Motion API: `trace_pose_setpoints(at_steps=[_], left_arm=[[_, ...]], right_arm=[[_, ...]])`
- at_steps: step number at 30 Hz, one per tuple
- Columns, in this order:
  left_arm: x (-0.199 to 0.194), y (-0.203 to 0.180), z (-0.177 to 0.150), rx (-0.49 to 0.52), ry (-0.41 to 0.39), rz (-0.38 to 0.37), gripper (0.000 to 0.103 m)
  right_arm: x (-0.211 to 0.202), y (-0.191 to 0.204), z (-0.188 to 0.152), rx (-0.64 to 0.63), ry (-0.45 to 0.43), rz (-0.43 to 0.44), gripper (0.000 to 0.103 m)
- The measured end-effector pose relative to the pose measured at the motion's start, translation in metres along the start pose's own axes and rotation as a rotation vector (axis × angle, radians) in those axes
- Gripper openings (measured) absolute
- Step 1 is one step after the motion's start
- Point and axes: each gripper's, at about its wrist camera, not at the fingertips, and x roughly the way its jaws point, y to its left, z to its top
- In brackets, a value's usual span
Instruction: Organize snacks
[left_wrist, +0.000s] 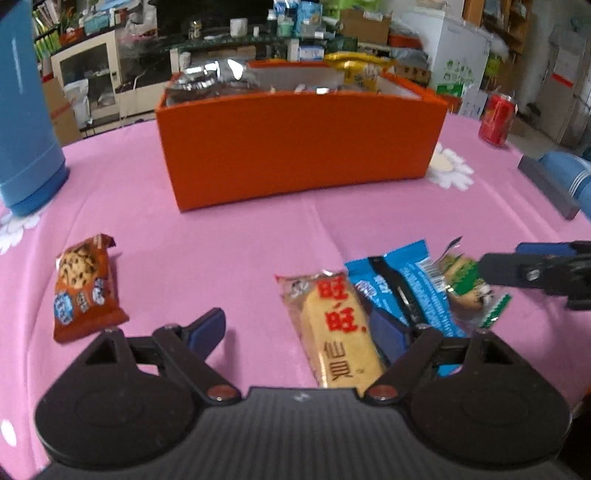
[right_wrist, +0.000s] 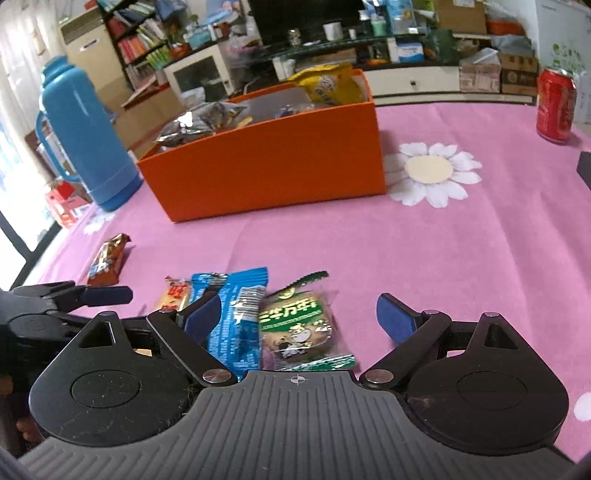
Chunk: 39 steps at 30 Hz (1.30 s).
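Observation:
An orange box (left_wrist: 295, 147) (right_wrist: 266, 170) stands mid-table with several snack bags in it. In front of it lie a brown cookie packet (left_wrist: 86, 288) (right_wrist: 109, 260), a rice cracker packet (left_wrist: 336, 325) (right_wrist: 175, 295), a blue packet (left_wrist: 410, 288) (right_wrist: 236, 321) and a green packet (left_wrist: 469, 288) (right_wrist: 299, 332). My left gripper (left_wrist: 297, 330) hangs open just over the rice cracker, which lies near its right finger. My right gripper (right_wrist: 298, 315) is open over the green packet, its left finger above the blue one. Neither holds anything.
A pink tablecloth with daisy prints (right_wrist: 428, 170) covers the table. A blue thermos (left_wrist: 26, 110) (right_wrist: 85, 136) stands at the left, a red can (left_wrist: 496, 118) (right_wrist: 556, 105) at the far right. A dark grey block (left_wrist: 546, 188) lies at the right edge.

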Motion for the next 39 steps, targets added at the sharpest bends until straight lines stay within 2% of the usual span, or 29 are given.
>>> trace_pose_setpoints(at_steps=[2, 5, 8, 12, 16, 18, 24, 28, 30, 32, 35, 39], left_arm=[[0.002, 0.006, 0.000, -0.018, 0.012, -0.018, 0.083], [0.006, 0.013, -0.004, -0.012, 0.033, 0.065, 0.091], [0.004, 0.025, -0.008, -0.007, 0.042, 0.126, 0.091], [-0.001, 0.049, -0.012, -0.056, 0.045, 0.167, 0.090], [-0.006, 0.066, -0.013, -0.136, 0.042, 0.139, 0.092], [-0.009, 0.066, -0.013, -0.145, 0.034, 0.112, 0.095], [-0.020, 0.047, -0.015, -0.140, 0.028, 0.071, 0.095], [-0.027, 0.037, -0.027, -0.167, 0.028, 0.088, 0.096], [-0.024, 0.034, -0.029, -0.150, 0.026, 0.100, 0.096], [-0.020, 0.029, -0.025, -0.123, 0.022, 0.114, 0.096], [-0.010, 0.025, -0.016, -0.063, 0.013, 0.119, 0.096], [0.008, 0.021, 0.002, 0.040, -0.010, 0.069, 0.096]], right_arm=[[0.000, -0.007, 0.001, 0.028, 0.000, -0.001, 0.082], [0.000, -0.015, 0.002, 0.058, 0.002, -0.022, 0.082], [0.000, -0.018, 0.001, 0.063, 0.010, -0.025, 0.083], [0.007, -0.006, -0.003, -0.012, 0.056, -0.028, 0.083], [0.017, 0.005, -0.007, -0.112, 0.075, -0.101, 0.083], [0.020, 0.005, -0.007, -0.136, 0.082, -0.145, 0.085], [0.025, -0.011, -0.002, -0.039, 0.094, -0.105, 0.087], [0.032, -0.001, -0.003, -0.077, 0.108, -0.094, 0.088], [0.037, 0.008, -0.005, -0.142, 0.112, -0.122, 0.088], [0.040, 0.008, -0.005, -0.155, 0.111, -0.144, 0.088], [0.039, 0.000, -0.002, -0.127, 0.103, -0.175, 0.088], [0.036, -0.015, 0.001, -0.072, 0.090, -0.214, 0.088]])
